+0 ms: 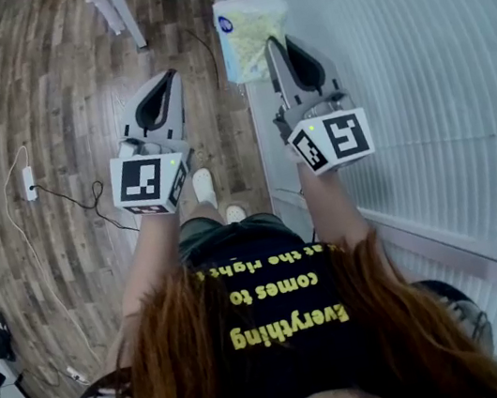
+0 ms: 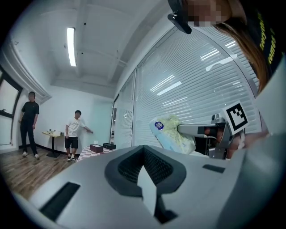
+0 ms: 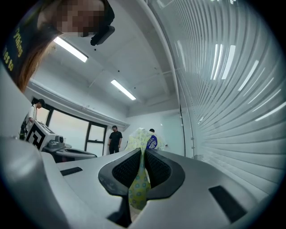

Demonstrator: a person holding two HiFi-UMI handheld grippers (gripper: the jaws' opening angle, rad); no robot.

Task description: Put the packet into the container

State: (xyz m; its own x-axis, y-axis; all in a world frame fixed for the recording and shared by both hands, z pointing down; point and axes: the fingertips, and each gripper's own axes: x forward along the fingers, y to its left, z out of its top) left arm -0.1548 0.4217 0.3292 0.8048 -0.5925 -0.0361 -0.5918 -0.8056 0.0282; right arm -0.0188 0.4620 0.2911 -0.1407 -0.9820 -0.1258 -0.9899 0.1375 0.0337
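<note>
**A:** What have the right fingers got hold of?

**B:** The right gripper (image 3: 142, 154) has its fingers (image 3: 124, 167) pressed almost together on a thin flap of the packet (image 3: 142, 138). The packet is a yellow-green patterned bag with a round blue sticker. The flap runs down between the pads, and the rest of the bag bulges out past the tips.

**A:** And the left ones?

**B:** The left gripper (image 2: 144, 150) has its fingers closed tip to tip, with nothing between them.

**A:** How are the arms set?

**B:** Both forearms reach forward from the body. The grippers sit side by side at about the same height, apart from each other. Their marker cubes are on the near side and the fingers point far. The packet hangs in the air off the far end of the right gripper, leaning a little to the left of the tips.

**A:** What room is there around them?

**B:** On the right, a glass wall with slatted blinds (image 1: 416, 68) runs close beside the right gripper and the packet. On the left lies open wooden floor (image 1: 42, 106), with a power strip (image 1: 29, 184) and its cable well off to the left. On the far side, the white legs of a surface (image 1: 129, 19) with a checked cloth stand beyond the left gripper. In the left gripper view, a person in dark clothes (image 2: 29, 118) and a person in a white shirt (image 2: 74, 129) stand well away at the far end of the room.
</note>
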